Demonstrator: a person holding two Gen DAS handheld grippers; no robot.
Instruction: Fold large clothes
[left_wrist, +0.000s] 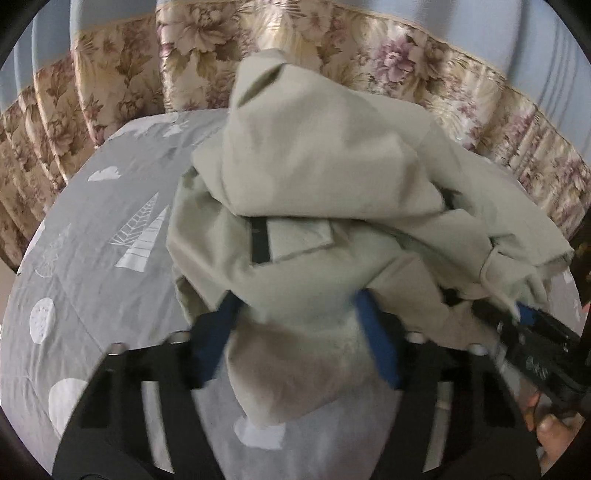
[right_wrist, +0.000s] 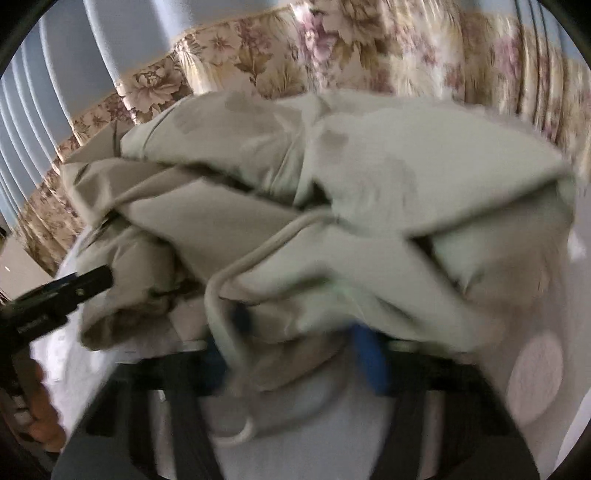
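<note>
Grey bedsheet with white leaf print (left_wrist: 92, 236) under floral curtains (left_wrist: 110, 92) – one crumpled beige cotton garment (left_wrist: 314, 177) heaped on it, no clear long axis. 2 grippers: left gripper (left_wrist: 295, 325) clenched on cloth, right gripper (right_wrist: 299, 339) likewise, blurry. Only right view shows pale drawcord (right_wrist: 258, 254); left view shows black strap (left_wrist: 260, 243).

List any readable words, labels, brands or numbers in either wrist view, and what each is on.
None can be read.
Pale print on the side of the right gripper: too blurred.
Pale print on the side of the left gripper: too blurred.
Beige garment: no label visible.
Grey bedsheet: leaf and dot shapes only.
</note>
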